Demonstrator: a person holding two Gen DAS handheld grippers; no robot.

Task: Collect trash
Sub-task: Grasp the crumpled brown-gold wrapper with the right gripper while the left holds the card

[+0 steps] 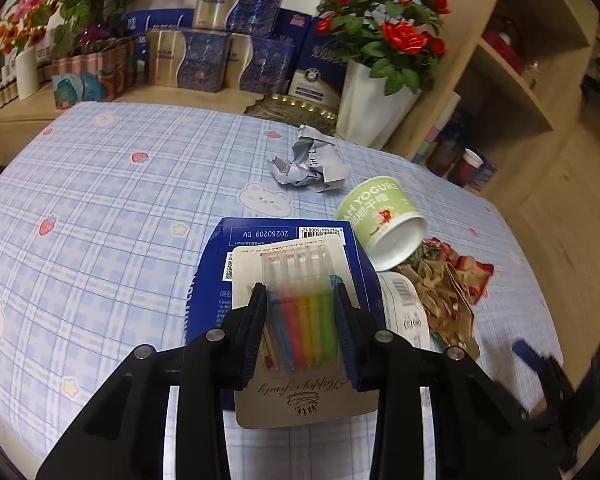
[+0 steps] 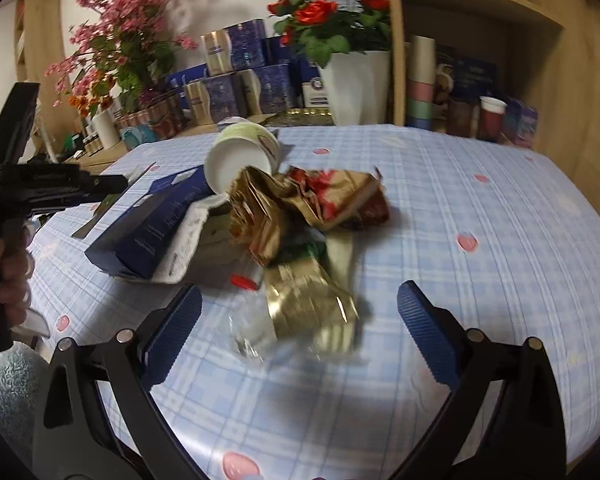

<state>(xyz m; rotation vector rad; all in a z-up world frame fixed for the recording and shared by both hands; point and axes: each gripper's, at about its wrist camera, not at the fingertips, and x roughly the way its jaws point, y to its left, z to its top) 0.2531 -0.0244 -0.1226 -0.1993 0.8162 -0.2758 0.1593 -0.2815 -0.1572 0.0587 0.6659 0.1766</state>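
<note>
Gripping a white card blister pack of coloured pens by its clear plastic bubble, the left gripper has both blue pads pressed on the bubble's sides, jaws narrowed to its width. The pack lies over a dark blue rectangular carton on the blue plaid tablecloth. Just right of the carton, a green and white paper yogurt cup is tipped on its side, its mouth against crumpled gold and red foil wrappers. A crumpled ball of grey printed paper sits further back, apart from the heap.

The right gripper hangs with jaws spread wide, holding nothing; between its 2 fingers lies a blurred gold wrapper with clear plastic film, not touched by either pad. Behind the table stands a white pot of red roses.
</note>
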